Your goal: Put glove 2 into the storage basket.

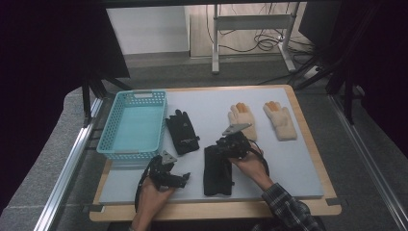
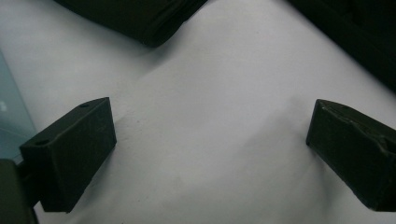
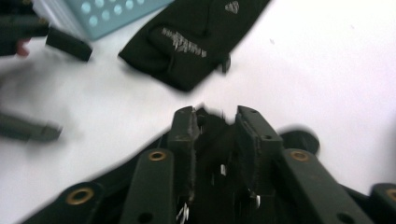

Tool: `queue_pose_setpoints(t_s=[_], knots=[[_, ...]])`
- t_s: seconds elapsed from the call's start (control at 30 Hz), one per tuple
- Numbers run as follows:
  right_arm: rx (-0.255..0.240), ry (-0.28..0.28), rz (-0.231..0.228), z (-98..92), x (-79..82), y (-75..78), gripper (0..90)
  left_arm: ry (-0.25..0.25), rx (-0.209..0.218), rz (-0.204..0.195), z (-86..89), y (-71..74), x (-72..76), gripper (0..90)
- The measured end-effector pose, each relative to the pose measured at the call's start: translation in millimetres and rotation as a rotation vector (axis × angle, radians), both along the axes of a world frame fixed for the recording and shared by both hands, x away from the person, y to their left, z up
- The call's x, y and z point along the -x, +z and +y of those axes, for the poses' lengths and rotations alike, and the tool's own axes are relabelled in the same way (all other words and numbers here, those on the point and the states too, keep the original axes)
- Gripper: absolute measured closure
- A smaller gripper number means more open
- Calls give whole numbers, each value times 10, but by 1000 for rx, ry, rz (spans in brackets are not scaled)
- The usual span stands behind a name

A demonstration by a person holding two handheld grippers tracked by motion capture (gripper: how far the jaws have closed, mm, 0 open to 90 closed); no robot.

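A black glove lies lengthwise on the grey mat near the front. My right gripper is at its far end. In the right gripper view that gripper has its jaws close together, shut on a fold of the glove's black fabric. A second black glove with white print lies flat beside the basket. My left gripper rests low at the front left. Its jaws stand wide open over bare mat, with nothing between them.
A teal plastic basket stands at the left edge of the mat. Two cream gloves with orange fingertips lie flat at the back right. The table's wooden rim runs along the front.
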State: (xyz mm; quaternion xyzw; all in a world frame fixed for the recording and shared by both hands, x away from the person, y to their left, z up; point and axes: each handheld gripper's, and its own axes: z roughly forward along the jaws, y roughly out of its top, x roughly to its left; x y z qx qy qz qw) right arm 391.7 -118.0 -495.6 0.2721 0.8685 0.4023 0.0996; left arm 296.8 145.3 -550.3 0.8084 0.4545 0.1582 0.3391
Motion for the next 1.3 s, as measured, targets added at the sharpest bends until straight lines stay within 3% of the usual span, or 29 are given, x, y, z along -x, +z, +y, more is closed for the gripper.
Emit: queue_pose_setpoints(t_s=[0.03,0.3,0.43,0.93,1.07,1.13,1.2,1.23,1.3], knots=[[-3,6,7,114,-114,5,698,-1,-1,1,1,0,-1,18],[44,14,0,464,-381,-18,691,-5,-3,1,5,-1,-2,18],[41,2,16,648,-583,-78,637,-4,-1,1,4,-1,-2,18],[48,27,34,1121,-863,-255,453,0,6,1,1,-3,-2,18],[91,36,54,1275,-933,-321,434,-5,0,2,7,-1,-3,18],[88,39,55,1293,-947,-342,451,-4,0,2,6,-1,-3,18],[72,34,80,1285,-973,-347,532,-5,0,2,6,-1,-4,18],[69,34,83,1280,-976,-348,613,-5,0,2,6,-1,-4,18],[97,21,50,1289,-958,-351,706,-5,0,2,6,-1,-4,18]])
